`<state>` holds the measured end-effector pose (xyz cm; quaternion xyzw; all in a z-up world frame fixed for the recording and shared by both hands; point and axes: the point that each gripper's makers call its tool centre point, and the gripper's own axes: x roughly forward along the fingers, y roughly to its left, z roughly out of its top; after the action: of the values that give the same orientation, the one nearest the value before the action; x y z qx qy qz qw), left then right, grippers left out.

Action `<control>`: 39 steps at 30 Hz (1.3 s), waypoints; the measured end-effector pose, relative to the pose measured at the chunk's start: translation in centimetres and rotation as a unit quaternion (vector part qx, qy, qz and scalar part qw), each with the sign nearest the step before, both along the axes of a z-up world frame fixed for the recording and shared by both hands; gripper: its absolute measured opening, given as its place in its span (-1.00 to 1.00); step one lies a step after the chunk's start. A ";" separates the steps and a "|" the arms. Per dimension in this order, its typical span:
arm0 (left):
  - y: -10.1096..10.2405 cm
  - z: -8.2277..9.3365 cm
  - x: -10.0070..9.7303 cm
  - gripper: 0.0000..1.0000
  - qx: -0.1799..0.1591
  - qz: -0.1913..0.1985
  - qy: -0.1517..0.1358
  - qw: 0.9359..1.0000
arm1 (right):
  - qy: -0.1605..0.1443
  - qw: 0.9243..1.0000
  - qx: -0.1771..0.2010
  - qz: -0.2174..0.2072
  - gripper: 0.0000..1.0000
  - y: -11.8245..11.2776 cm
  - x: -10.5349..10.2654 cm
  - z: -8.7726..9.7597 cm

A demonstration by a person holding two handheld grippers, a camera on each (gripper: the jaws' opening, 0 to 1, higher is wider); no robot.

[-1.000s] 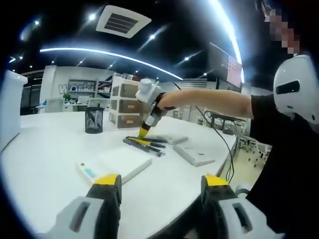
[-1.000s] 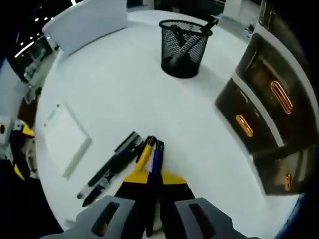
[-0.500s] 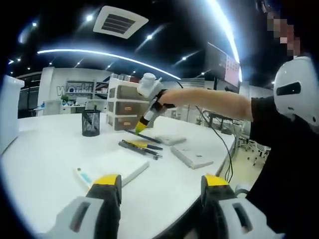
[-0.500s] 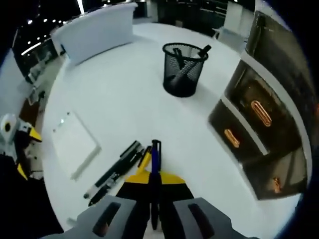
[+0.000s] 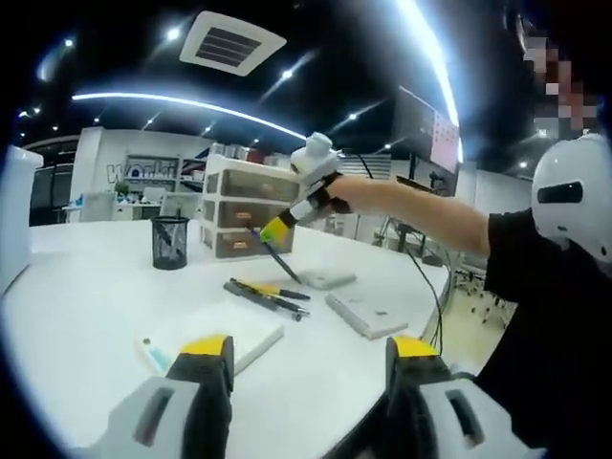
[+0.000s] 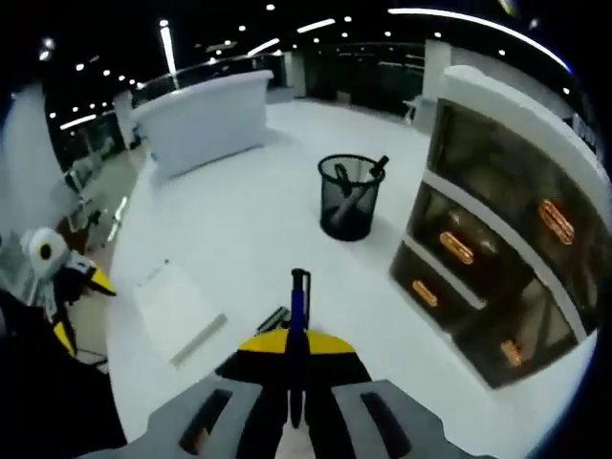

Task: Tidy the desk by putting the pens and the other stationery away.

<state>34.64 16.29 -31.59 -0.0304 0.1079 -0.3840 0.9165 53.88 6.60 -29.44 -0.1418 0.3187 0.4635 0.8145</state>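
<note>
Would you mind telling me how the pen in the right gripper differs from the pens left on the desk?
The blue pen is clamped in the right gripper and held in the air, while the loose pens lie flat on the white desk, ungripped. The blue pen is alone; the loose pens lie bunched side by side. Both sit outside the mesh pen cup.

Bright ceiling strips glare overhead (fisheye-bent edges), right gripper view dimmer, softer.

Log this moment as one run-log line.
right gripper: shut on blue pen, lifted off desk | left gripper: open, empty | mesh pen cup: upright beside drawer unit
</note>
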 end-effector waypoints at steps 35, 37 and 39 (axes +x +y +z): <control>-4.9 5.1 6.0 0.23 -0.049 -0.047 -0.025 0.997 | -0.126 0.957 0.259 0.029 -0.96 -0.4 -9.8 7.3; -5.4 5.3 6.3 0.18 -0.046 -0.052 -0.029 0.997 | -0.128 0.954 0.271 0.035 -0.96 -0.2 -10.4 7.6; -5.9 5.4 6.6 0.14 -0.042 -0.058 -0.031 0.997 | -0.129 0.951 0.280 0.040 -0.96 0.0 -11.0 7.8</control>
<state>41.21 10.43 -26.23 -0.0505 0.0648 -0.4411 0.8937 42.89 6.58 -21.60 0.0211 0.0627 0.5439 0.8365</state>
